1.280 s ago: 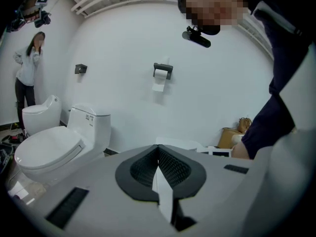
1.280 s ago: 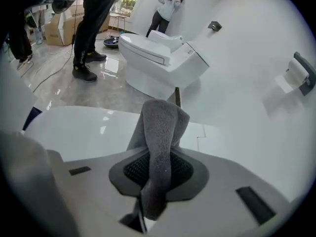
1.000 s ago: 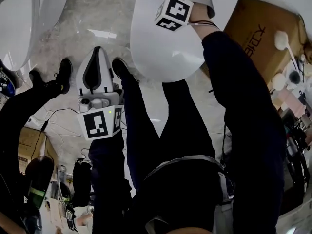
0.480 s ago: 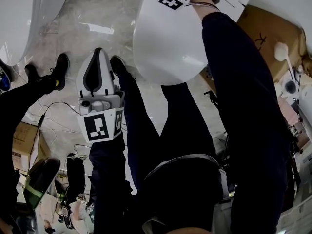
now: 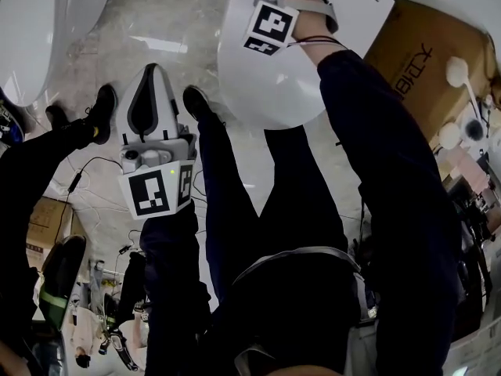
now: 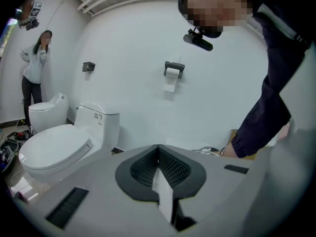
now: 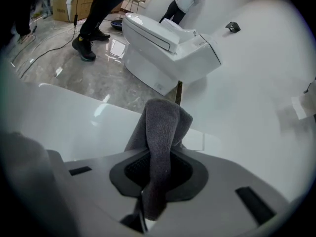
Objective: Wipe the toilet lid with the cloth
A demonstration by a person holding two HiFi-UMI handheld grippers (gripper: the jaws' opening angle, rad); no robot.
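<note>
Right gripper point(image 7: 159, 158): jaws closed on a grey cloth point(image 7: 162, 132), which passes between the black pads and bunches in a fold beyond the tips. The fold lies over the white toilet lid point(image 7: 69, 122); whether it touches the glossy surface cannot be told. In the head view this gripper's marker cube point(image 5: 271, 27) sits above the rear part of the lid point(image 5: 266, 88), at the end of the person's dark-sleeved right arm point(image 5: 376, 131).

Left gripper point(image 5: 152, 100): jaws together, nothing between them, as the left gripper view confirms point(image 6: 159, 154). It hangs well apart from the lid, over the marble floor point(image 5: 156, 22), just beside the person's black shoe point(image 5: 197, 104).

Surroundings: a second toilet point(image 7: 163, 38) with its lid down stands near the wall; a cardboard box point(image 5: 415, 53) lies to the right of the wiped toilet; a bystander point(image 6: 33, 63) stands at the wall; a paper holder point(image 6: 173, 70) is mounted on it.
</note>
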